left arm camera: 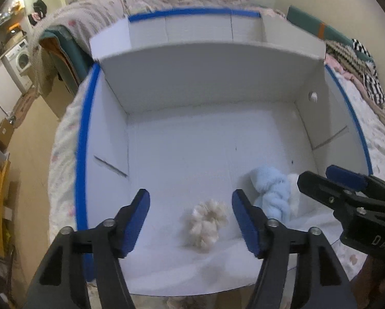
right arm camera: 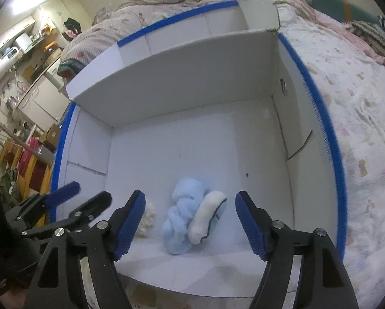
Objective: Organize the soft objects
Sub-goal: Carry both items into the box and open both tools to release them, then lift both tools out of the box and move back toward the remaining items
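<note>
White cardboard box point(left arm camera: 208, 82) with blue tape on its rim sits on a bed point(right arm camera: 347, 82) covered by a patterned quilt, box flaps up, far flap leaning inward over the floor of the box. Three soft objects lie on the box floor near the front wall: a cream fluffy scrunchie-like piece point(left arm camera: 208, 222), a light blue twisted fluffy piece point(left arm camera: 269, 193), and a white plush roll with dark trim point(right arm camera: 205, 216). Blue piece and white roll touch each other, roll leaning on the blue piece's right side in the right wrist view; cream piece lies apart to their left, half hidden behind a finger in the right wrist view point(right arm camera: 147, 219). Left hand-held gripper point(left arm camera: 191, 221) is spread wide, blue pads either side of the cream piece, not touching it, nothing held. Right hand-held gripper point(right arm camera: 190, 224) is also spread wide, framing the blue piece and white roll, pads clear of both, nothing held. Right one also shows at the right edge of the left wrist view point(left arm camera: 347, 193), just beside the white roll; left one shows at the left edge of the right wrist view point(right arm camera: 63, 206). Kitchen area with a washing machine point(left arm camera: 21, 58) is visible far left in the background
</note>
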Motion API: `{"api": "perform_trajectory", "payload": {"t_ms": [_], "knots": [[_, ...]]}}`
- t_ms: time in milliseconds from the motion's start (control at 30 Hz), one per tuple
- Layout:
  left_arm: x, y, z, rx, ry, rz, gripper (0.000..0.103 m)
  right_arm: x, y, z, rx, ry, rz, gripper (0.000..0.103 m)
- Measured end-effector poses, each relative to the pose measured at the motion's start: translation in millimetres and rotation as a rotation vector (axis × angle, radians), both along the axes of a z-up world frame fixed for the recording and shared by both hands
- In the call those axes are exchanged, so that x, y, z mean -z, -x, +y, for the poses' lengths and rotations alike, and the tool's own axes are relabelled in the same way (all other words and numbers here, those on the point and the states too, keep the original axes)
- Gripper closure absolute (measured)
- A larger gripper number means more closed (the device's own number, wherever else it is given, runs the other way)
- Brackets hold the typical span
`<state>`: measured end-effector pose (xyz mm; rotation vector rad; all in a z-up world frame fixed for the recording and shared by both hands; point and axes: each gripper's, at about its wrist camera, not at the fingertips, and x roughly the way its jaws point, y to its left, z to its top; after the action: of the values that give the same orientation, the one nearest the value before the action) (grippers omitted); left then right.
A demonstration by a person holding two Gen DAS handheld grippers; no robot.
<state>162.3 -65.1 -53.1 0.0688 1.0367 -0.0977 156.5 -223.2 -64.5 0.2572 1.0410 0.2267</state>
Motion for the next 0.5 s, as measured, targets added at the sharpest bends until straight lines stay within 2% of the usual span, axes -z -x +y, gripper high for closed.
{"api": "perform_trajectory", "payload": {"t_ms": [67,100,500], "knots": [[-6,1,1,-0.006,-0.003,-0.023,0.037,-4,1,-1,0.01,-0.008,-0.022,0.004],[-9,1,2,-0.013,-0.007,-0.035,0.037,-6,2,-2,0.017,-0.013,-0.033,0.0],[-15,-1,9,-0.074,-0.026,-0.048,0.036,-17,10,-13,0.088,-0.015,-0.14,0.0]]}}
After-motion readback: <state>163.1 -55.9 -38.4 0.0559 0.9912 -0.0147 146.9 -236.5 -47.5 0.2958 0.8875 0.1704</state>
